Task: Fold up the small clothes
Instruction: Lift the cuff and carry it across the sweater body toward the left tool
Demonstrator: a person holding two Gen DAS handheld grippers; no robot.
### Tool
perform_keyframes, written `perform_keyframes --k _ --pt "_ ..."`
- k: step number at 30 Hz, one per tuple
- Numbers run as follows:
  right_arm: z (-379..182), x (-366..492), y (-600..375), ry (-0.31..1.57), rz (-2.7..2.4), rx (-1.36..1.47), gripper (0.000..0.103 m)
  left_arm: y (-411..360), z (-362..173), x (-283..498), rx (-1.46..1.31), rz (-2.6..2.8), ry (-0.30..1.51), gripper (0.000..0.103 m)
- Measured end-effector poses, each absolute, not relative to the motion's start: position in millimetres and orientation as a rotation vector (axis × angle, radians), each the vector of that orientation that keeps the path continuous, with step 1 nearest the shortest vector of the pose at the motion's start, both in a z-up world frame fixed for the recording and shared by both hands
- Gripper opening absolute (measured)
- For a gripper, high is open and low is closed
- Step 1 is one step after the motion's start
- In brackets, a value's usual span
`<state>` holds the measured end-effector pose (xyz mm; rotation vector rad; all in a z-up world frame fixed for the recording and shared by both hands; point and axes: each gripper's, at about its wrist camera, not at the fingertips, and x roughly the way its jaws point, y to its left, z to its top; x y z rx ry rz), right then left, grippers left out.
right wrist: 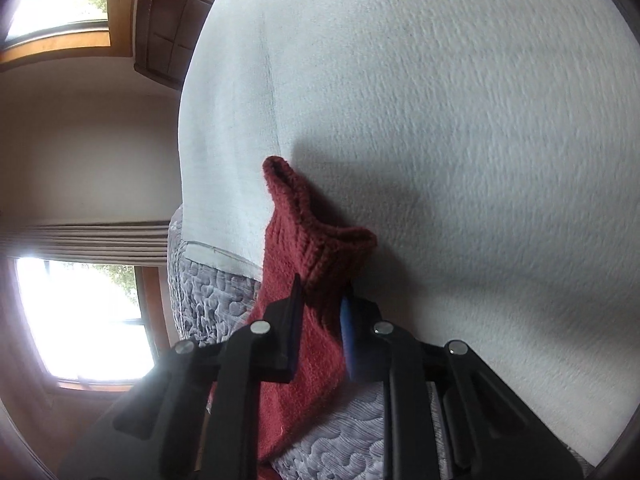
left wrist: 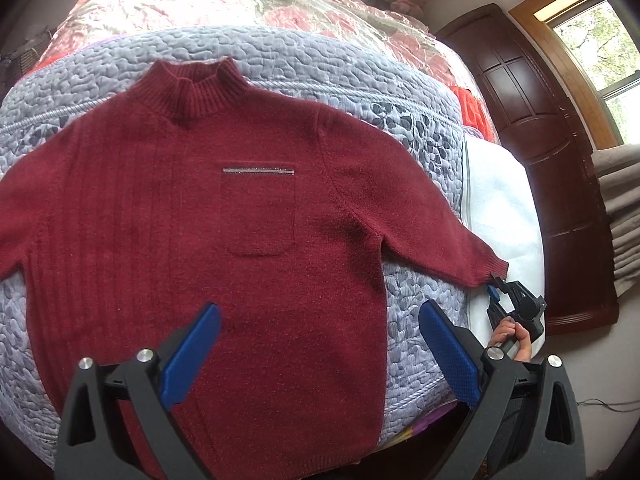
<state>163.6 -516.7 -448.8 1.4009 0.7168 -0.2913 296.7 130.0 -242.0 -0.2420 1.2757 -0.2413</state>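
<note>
left wrist view looks down on a dark red sweater [left wrist: 208, 216] lying flat, front side up, on a grey quilt [left wrist: 404, 92] on a bed. its neck points away and its bottom edge is close to the camera. a small pocket [left wrist: 260, 212] with a shiny strip on top sits on the chest. the left gripper [left wrist: 320, 344] hangs over the bottom part of the sweater with its blue fingers [left wrist: 192, 354] spread wide and nothing between them. one sleeve reaches out to the side, and its cuff [left wrist: 490, 270] ends by a white sheet [left wrist: 500, 208]. the right gripper [left wrist: 494, 284] is at that cuff, and a hand [left wrist: 514, 338] grips its handle. dark wooden doors [left wrist: 540, 140] and a window [left wrist: 600, 44] are past the bed.

right wrist view shows the right gripper [right wrist: 322, 300] pinched on the red cuff [right wrist: 316, 236], which sticks up between its two fingers. the white sheet [right wrist: 460, 100] fills most of this view, with the grey quilt [right wrist: 208, 296] next to it.
</note>
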Motion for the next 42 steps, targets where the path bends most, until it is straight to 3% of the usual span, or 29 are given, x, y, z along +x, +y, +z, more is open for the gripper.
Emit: perform_keyframes --k 20,33,42 --pt "-238.6 216.1 -418.3 0.658 -0.096 0.941 0.015 232.4 -186.1 264.0 -0.395 -0.178 1.139 0.099" --pt "-184.8 245.5 -280.0 0.723 0.056 0.600 0.015 287.5 -175.0 244.2 -0.462 -0.137 1.085 0.099" --pt "-180.6 271.1 -172.1 0.761 0.187 0.392 0.015 325.1 -184.8 239.9 -0.496 -0.092 1.099 0.099"
